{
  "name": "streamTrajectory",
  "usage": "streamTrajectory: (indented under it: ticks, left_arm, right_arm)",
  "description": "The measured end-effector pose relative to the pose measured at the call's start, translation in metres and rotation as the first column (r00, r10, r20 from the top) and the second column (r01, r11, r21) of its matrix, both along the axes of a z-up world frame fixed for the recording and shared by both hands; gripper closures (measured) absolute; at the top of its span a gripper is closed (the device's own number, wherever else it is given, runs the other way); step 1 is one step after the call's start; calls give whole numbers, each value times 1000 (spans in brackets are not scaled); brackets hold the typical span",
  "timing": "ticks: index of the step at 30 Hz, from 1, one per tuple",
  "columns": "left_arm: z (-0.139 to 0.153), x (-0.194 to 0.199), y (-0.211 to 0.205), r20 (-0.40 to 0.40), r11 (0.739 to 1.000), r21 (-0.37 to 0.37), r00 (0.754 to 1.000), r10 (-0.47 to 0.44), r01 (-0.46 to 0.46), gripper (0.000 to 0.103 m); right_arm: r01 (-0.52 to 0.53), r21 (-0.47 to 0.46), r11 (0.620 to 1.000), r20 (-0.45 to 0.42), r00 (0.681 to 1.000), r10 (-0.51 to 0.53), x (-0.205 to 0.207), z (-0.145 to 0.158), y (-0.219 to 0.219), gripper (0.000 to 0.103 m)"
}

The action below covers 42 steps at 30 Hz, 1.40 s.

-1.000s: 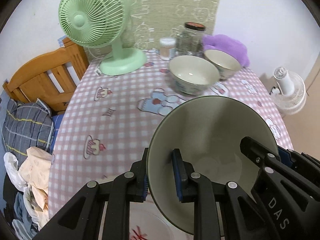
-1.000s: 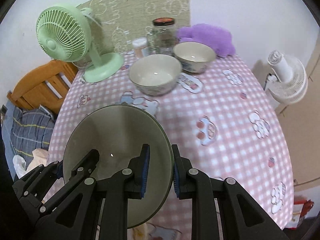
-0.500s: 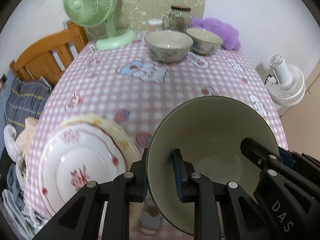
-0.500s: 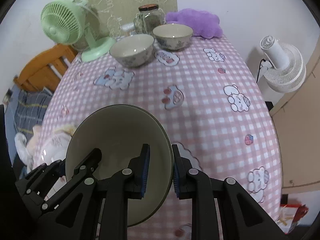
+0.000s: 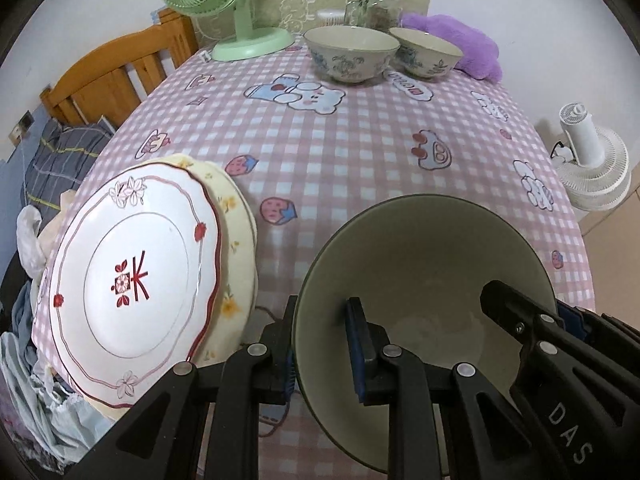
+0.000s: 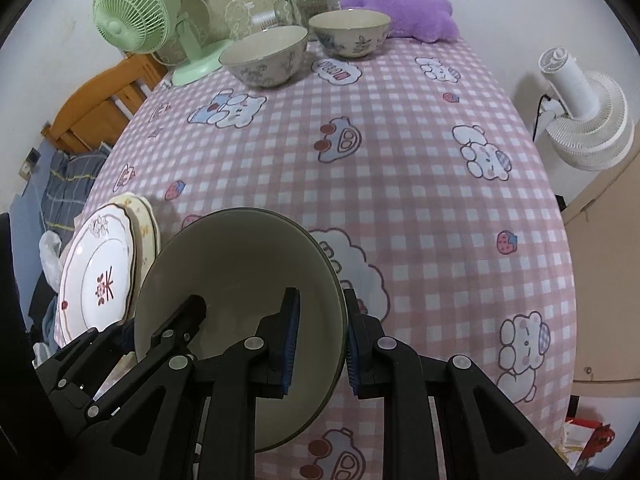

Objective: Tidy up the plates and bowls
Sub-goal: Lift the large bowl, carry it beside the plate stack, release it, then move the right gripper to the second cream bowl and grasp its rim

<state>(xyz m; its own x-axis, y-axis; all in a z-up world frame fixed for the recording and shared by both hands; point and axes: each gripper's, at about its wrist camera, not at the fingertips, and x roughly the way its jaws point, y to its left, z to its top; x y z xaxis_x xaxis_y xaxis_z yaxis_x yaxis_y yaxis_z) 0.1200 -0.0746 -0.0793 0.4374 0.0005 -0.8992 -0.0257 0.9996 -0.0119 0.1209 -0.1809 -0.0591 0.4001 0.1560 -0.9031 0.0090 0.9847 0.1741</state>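
Both grippers hold one dark-rimmed cream bowl above the near edge of the table. My left gripper is shut on its left rim. My right gripper is shut on its right rim; the bowl also shows in the right wrist view. A white plate with red trim lies on a yellow flowered plate at the near left; the white plate also shows in the right wrist view. Two floral bowls stand at the far side.
The table has a pink checked cloth. A green fan, a glass jar and a purple plush stand at the back. A wooden bed frame is left, a white fan right on the floor.
Both grippers have pulled back toward the near edge with the bowl. The far bowls look farther away, and the stacked plates have come fully into view at the left.
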Motion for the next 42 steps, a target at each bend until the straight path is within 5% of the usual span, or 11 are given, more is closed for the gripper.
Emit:
streamTrajectory:
  ticks: [12,15,19,21,23,42]
  left_arm:
    - [-4,5,3,3,999,31,1000,18,-18,83]
    - [-4,5,2,-17,999,48,1000,13,-12,73]
    - [5,-1,1,1,997,77,1000,4,-4,54]
    - [8,-3,5,7,997,69,1000,19,-19,31]
    - [13,-6,9,25,998,45,999,34,-35,27]
    - [71,5,34,153,996,16,984,-91,90,21]
  right_arm:
    - [-27,-4,1000,-3,1000,27,10,-9,6,79]
    - [-39,-35,999,-7,999,38,11,-8,11,79]
    - [-74,-16,997,-1,997,74,9,-3,12,54]
    - [-64,-38,997,18,998,65,7,2,12,40]
    - [-64,-33,997,32,997,65,5,7,11,25]
    - [6,4,1000,188,982,-7,-4,65,36,26]
